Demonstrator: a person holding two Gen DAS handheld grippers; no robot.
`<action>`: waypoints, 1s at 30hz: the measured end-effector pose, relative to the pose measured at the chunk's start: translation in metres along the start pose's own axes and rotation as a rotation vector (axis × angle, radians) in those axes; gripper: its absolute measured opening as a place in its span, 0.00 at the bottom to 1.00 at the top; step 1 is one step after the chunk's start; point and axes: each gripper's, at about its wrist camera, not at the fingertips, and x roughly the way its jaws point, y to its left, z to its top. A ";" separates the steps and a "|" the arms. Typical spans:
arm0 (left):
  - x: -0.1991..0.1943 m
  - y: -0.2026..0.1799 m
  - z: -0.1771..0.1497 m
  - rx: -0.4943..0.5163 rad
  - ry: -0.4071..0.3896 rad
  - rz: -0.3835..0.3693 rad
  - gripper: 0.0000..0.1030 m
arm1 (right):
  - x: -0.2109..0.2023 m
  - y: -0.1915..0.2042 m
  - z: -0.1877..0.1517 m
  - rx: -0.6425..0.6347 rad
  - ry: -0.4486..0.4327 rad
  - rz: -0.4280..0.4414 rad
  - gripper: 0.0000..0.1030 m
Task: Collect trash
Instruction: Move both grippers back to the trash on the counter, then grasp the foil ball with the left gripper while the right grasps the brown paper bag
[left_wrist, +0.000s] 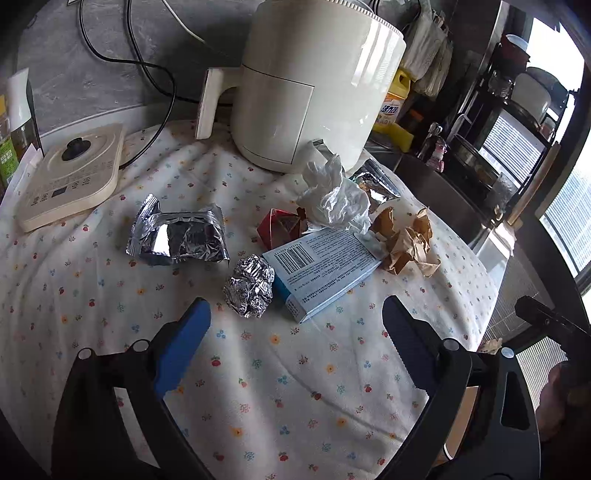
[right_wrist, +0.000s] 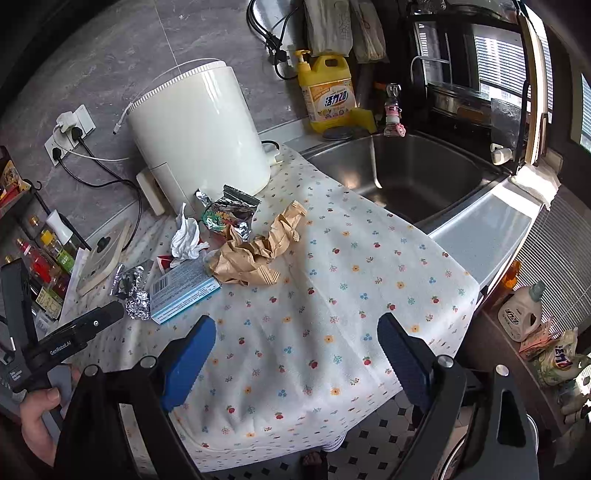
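Trash lying on the cloth-covered tabletop (left_wrist: 258, 369)
Left hand-held gripper (left_wrist: 291, 321) and right hand-held gripper (right_wrist: 295, 339) are hovering agape, empty, near the foil ball (left_wrist: 249, 286) and blue box (left_wrist: 321, 269).

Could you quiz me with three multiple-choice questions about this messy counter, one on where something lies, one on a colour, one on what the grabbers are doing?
1. The foil ball lies:
A. in the sink
B. beside the blue box
C. on the white appliance

2. The dish soap bottle is:
A. yellow
B. green
C. red

3. The left gripper and right gripper are:
A. both shut on trash
B. one open, one shut
C. both open, holding nothing

Answers: 1 B, it touches the box's end. 2 A, yellow body and pump. 3 C, fingers spread above the cloth.
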 end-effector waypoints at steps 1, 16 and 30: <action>0.004 0.002 0.001 0.004 0.003 -0.001 0.90 | 0.002 0.001 0.001 -0.002 0.001 -0.003 0.84; 0.057 0.022 0.007 0.032 0.104 -0.008 0.68 | 0.044 0.018 0.010 0.012 0.056 0.004 0.74; 0.020 0.050 -0.001 -0.036 0.062 -0.004 0.35 | 0.105 0.058 0.037 -0.072 0.123 0.064 0.70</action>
